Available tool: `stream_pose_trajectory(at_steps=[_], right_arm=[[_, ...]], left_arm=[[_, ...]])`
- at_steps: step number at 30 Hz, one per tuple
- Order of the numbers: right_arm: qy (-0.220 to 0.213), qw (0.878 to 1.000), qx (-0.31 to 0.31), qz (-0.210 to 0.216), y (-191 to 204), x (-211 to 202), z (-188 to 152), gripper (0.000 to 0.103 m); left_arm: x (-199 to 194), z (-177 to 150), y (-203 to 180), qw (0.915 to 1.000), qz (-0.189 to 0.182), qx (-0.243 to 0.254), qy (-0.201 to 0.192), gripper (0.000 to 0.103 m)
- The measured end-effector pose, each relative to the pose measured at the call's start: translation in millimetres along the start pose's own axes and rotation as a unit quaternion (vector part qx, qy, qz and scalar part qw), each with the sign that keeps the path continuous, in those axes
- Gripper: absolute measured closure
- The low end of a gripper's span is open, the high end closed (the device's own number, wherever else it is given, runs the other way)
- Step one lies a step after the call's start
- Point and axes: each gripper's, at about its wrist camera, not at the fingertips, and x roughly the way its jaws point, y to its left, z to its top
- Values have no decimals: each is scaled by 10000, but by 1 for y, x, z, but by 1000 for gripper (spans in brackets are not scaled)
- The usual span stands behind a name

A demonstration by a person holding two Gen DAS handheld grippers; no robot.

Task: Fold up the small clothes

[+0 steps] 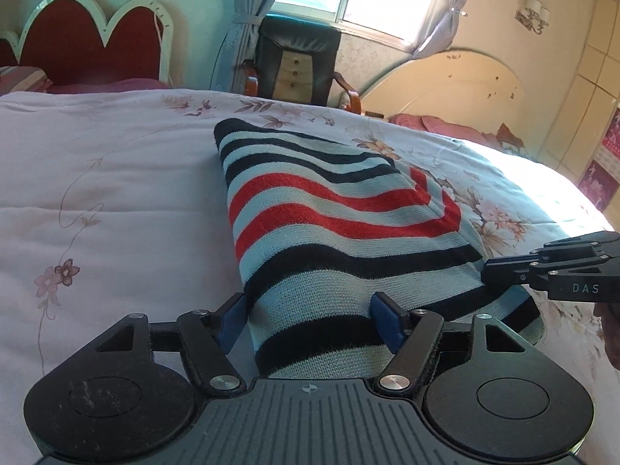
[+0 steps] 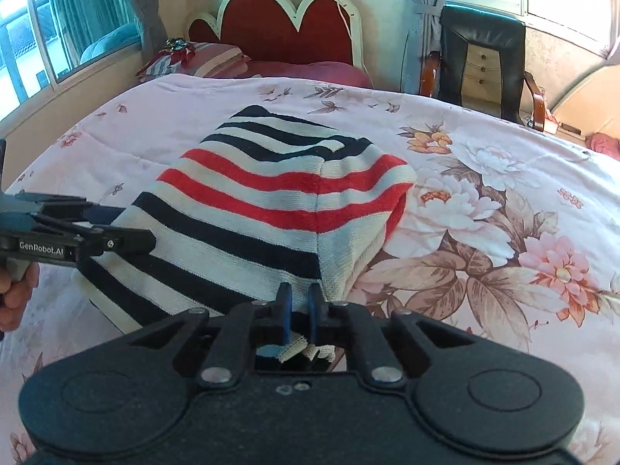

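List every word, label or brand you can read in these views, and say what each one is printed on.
"DAS": on the side of the right gripper, seen from the left wrist view.
"GenRobot.AI": on the side of the left gripper, seen from the right wrist view.
Pink posters on the wall: print too small and blurred to read.

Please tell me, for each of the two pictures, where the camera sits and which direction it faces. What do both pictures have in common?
Left wrist view: sits on the left gripper, looking forward and down across the striped knitted garment toward the dark chair; its jaws stand open astride the near hem; the right gripper enters at the right.
Right wrist view: sits on the right gripper, shut on the hem, facing the red scalloped headboard; a hand holds the left gripper at the left.
Shared: garment, floral pink quilt, headboard, chair.
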Motion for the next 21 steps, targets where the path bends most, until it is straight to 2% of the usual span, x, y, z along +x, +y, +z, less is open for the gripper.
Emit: stream_pose_trajectory(at_steps=[1,2,3,4,5,6,8,11,16,21], right_arm=[[4,10000,82,-7,0,-1,0,96],[9,9999,124,-38,1,-4,2,94],[-46,9998,163,-78,3,-10,3,78],[-174,9995,204,-157,6,-20,3,64],[-360,9988,258,-215,7,-30,2,29],[-518,9979,289,-253,8,-39,0,11],[-586,9972,364,-292,7,-52,-4,10],[-494,9957,739,-258,0,-67,-12,1],[-709,9919,932,-498,3,-99,-32,1],[-879,9894,931,-688,24,-139,-54,1]], left_arm=[[-2,1,-2,10000,88,-26,-36,29],[-6,0,-6,9997,225,8,-97,22],[-11,-1,-11,9989,425,82,-171,6],[-17,-3,-16,9978,577,168,-271,0],[-22,-5,-21,9969,672,233,-345,0],[-26,-7,-25,9964,734,264,-331,0],[-35,-10,-31,9963,772,231,-288,0],[-52,-15,-43,9964,742,212,-353,0],[-86,-24,-69,9946,868,236,-527,0],[-135,-42,-97,9929,874,261,-768,0]])
